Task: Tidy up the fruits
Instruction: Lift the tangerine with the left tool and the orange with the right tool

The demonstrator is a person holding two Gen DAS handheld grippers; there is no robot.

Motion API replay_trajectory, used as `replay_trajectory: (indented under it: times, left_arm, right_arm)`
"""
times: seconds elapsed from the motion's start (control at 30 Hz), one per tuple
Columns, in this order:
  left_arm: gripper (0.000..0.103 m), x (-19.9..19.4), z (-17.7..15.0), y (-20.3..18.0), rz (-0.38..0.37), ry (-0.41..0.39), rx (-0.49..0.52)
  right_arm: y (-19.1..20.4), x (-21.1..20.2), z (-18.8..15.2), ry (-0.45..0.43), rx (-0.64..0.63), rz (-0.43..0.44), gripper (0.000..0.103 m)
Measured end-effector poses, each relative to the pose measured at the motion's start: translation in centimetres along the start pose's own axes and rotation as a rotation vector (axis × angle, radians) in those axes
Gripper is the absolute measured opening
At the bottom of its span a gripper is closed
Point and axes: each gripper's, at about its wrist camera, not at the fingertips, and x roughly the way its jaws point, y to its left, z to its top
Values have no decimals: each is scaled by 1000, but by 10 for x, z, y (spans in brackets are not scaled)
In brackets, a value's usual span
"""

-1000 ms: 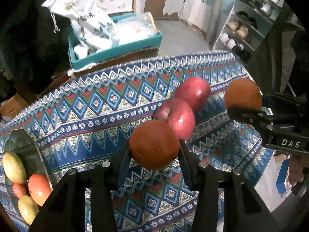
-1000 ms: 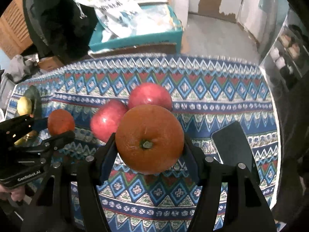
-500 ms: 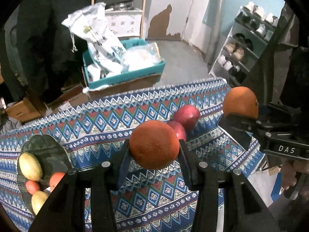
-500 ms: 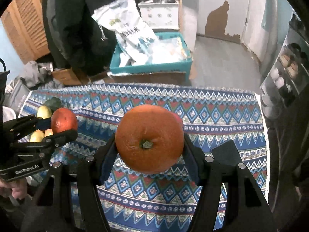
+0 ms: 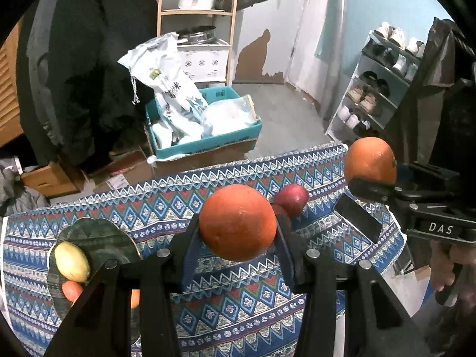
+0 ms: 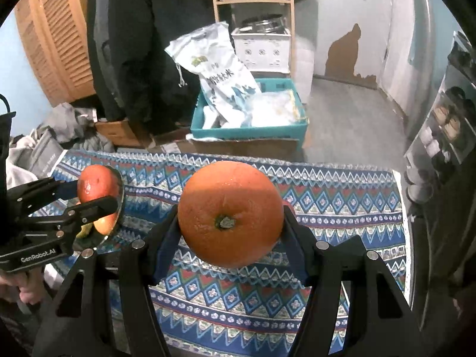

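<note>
My left gripper [image 5: 238,224] is shut on an orange [image 5: 237,208], held above the patterned blue tablecloth [image 5: 238,312]. My right gripper [image 6: 230,218] is shut on a second, larger orange [image 6: 230,205], stem end toward the camera. Each view shows the other gripper off to the side, the right gripper [image 5: 383,177] with its orange [image 5: 369,157] and the left gripper [image 6: 84,195] with its orange [image 6: 95,181]. Two red apples [image 5: 293,196] lie on the cloth behind the left orange. A dark plate [image 5: 98,235] at the left holds a yellow fruit [image 5: 72,260] and red-orange fruits [image 5: 72,291].
A flat dark phone-like object [image 5: 357,223] lies on the cloth near its right edge. Beyond the table's far edge a teal crate [image 6: 250,132] with white bags sits on cardboard boxes. A shoe rack [image 5: 374,89] stands at the right, a wooden shelf [image 5: 196,12] behind.
Both grippers have risen with their oranges still gripped. The table and apples now look smaller and lower in both views, and more of the room behind shows.
</note>
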Motion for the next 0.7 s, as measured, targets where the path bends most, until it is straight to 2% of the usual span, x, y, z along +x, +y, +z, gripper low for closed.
replay_trajectory:
  times: [0.7]
  left_arm:
    - [47,-43,-7,50,59,-53,-86]
  right_arm:
    - [61,-2,30,-31,-81,55,64]
